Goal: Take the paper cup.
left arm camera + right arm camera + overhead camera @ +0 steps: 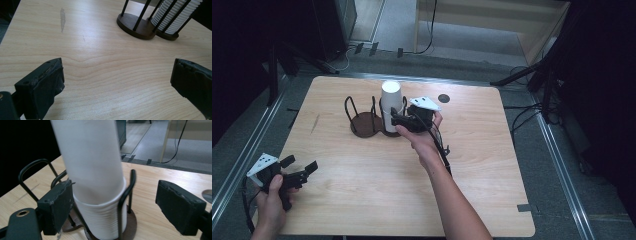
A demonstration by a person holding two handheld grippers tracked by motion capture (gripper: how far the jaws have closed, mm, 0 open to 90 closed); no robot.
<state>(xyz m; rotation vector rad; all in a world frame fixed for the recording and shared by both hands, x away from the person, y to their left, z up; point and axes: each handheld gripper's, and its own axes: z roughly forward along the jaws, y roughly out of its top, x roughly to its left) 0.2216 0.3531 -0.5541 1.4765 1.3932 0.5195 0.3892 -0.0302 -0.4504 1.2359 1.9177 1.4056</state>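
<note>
White cups (95, 182) stand stacked in a wire rack (367, 120); right gripper (399, 121) jaws spread around them, left gripper (304, 169) spread over bare table (377, 185).

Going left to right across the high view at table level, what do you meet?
left gripper → empty wire holder bay → stack of white cups → right gripper → small dark disc on the table.
</note>
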